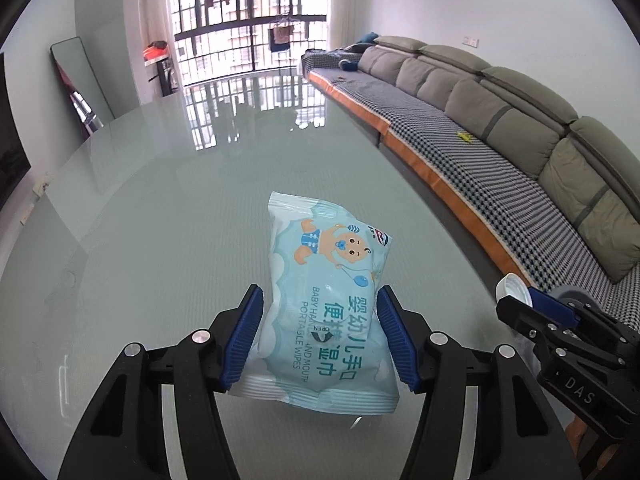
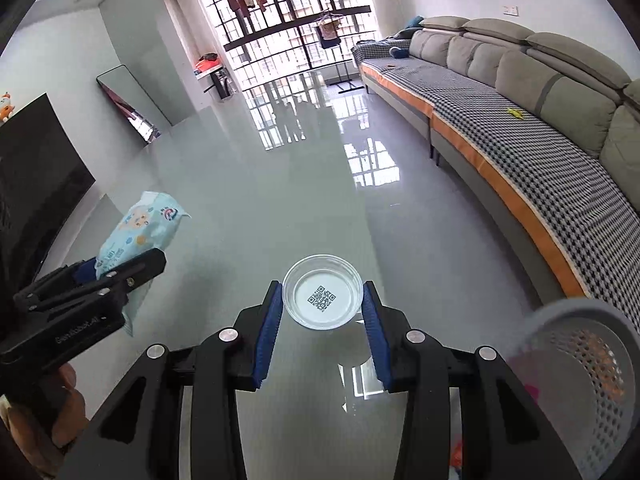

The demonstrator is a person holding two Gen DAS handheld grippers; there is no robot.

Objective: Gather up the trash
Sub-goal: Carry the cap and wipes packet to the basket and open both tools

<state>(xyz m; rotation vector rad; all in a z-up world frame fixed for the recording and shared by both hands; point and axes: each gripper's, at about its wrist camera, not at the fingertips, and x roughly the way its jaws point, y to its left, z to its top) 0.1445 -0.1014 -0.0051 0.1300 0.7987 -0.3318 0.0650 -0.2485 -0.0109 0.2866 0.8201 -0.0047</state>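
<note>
Left gripper [image 1: 320, 336]: blue pads pinch a pale-blue baby wipes pack [image 1: 324, 300], lifted above the glass table [image 1: 160, 220].
Right gripper [image 2: 323, 332]: fingers clamp a clear round lid [image 2: 323, 298] bearing a QR code, rim touching both pads.
Basket [image 2: 592, 368]: grey perforated bin at four o'clock of the lid.
Sofa [image 2: 520, 92]: grey, at two o'clock.

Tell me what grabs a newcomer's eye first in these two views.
First, the light-blue wipes pack with its cartoon baby, pinched between the left gripper fingers above the glass table. Next, the clear lid with a QR code, clamped in the right gripper. A grey perforated basket sits at the lower right of the right wrist view.
</note>
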